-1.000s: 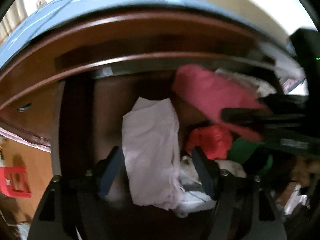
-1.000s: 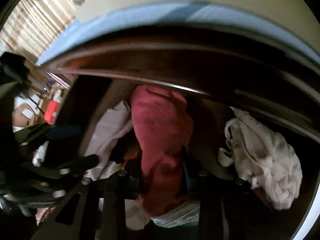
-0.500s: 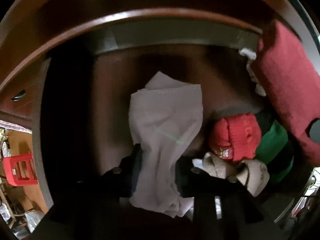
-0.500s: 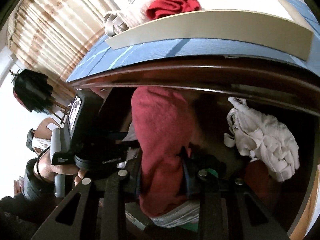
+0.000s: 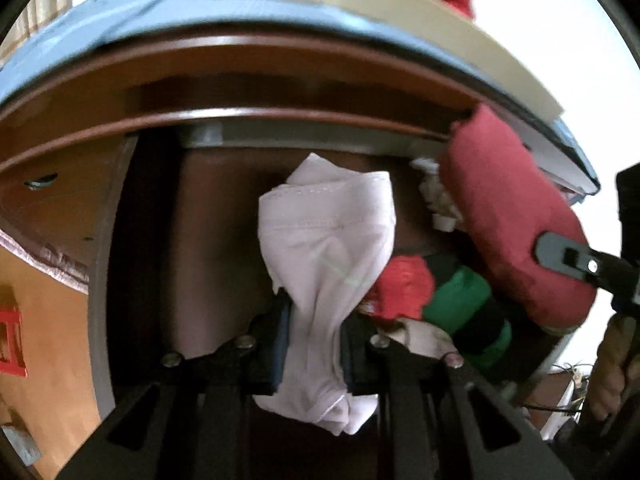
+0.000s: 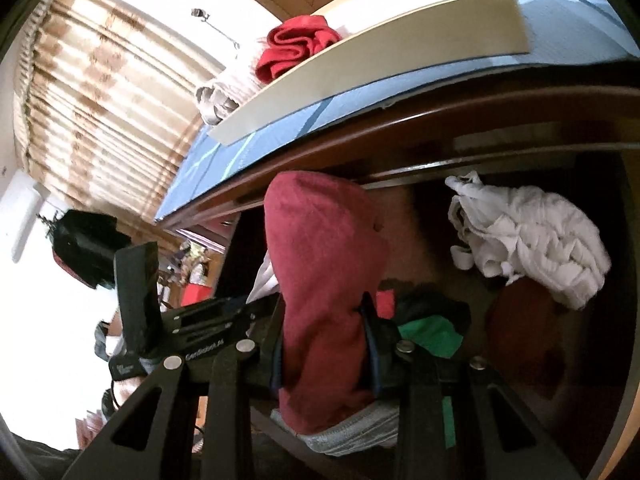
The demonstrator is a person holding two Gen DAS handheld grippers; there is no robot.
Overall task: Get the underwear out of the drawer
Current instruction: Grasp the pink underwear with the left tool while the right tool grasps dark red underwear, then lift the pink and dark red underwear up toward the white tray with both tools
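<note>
A pale pink-white pair of underwear (image 5: 328,240) hangs lifted above the open wooden drawer (image 5: 136,240). My left gripper (image 5: 314,312) is closing its jaws tight on it, and the pads press the cloth from both sides. A dark red pair of underwear (image 6: 324,248) is held up over the drawer's front part, with my right gripper (image 6: 324,320) shut on it. In the left wrist view the same red pair (image 5: 508,208) hangs at the right, one right-gripper finger (image 5: 560,252) on its side.
Left in the drawer are a crumpled white garment (image 6: 528,236), a bright red piece (image 5: 404,288) and a green one (image 5: 460,296). On the blue-covered dresser top (image 5: 120,12) stands a cream tray (image 6: 400,48) with a red cloth (image 6: 296,44). A hand (image 5: 608,360) is at the right.
The left gripper's jaws closed on the white underwear and raised it out of the drawer. The right gripper carried the red underwear up and away from the drawer, rolling as it went.
</note>
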